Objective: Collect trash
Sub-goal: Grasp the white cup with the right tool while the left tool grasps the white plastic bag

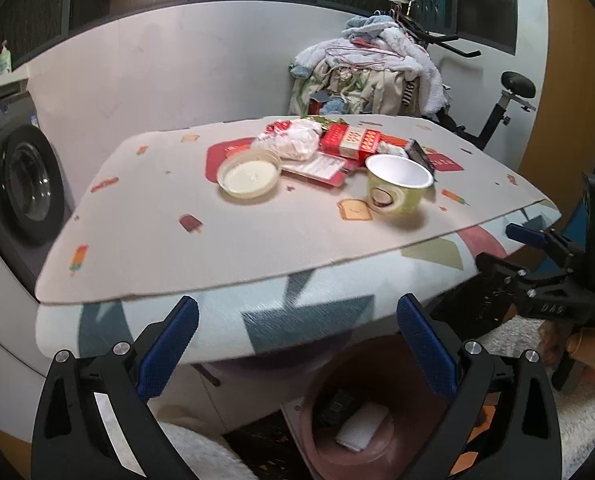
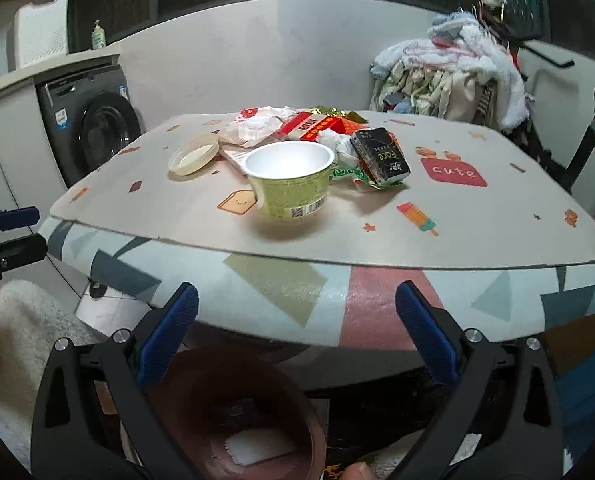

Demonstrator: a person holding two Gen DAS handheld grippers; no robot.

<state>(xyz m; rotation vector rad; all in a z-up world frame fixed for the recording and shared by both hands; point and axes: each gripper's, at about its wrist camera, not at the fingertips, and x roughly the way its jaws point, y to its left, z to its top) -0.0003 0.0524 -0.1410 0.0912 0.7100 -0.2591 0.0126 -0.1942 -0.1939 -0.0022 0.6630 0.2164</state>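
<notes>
Two claws, left (image 1: 297, 336) and right (image 2: 297, 332), hung wide and empty at the bench (image 2: 497, 248) edge, above a brown bin (image 2: 233, 412). The trash lay mid-bench: a green cup (image 2: 291, 182), a lid (image 2: 193, 154), red boxes (image 1: 349, 140), a black packet (image 2: 381, 156) and crumpled wrappers (image 1: 289, 140).

Green cup (image 2: 293, 184), red box (image 1: 349, 141), beige popsicle-print mat (image 2: 457, 236).

green cup (image 2: 291, 178): 1 | round lid (image 2: 193, 155): 1 | red box (image 1: 349, 141): 1 | black carton (image 2: 380, 155): 1 | white crumpled bag (image 1: 289, 140): 1 | brown bin (image 1: 349, 412): 1
</notes>
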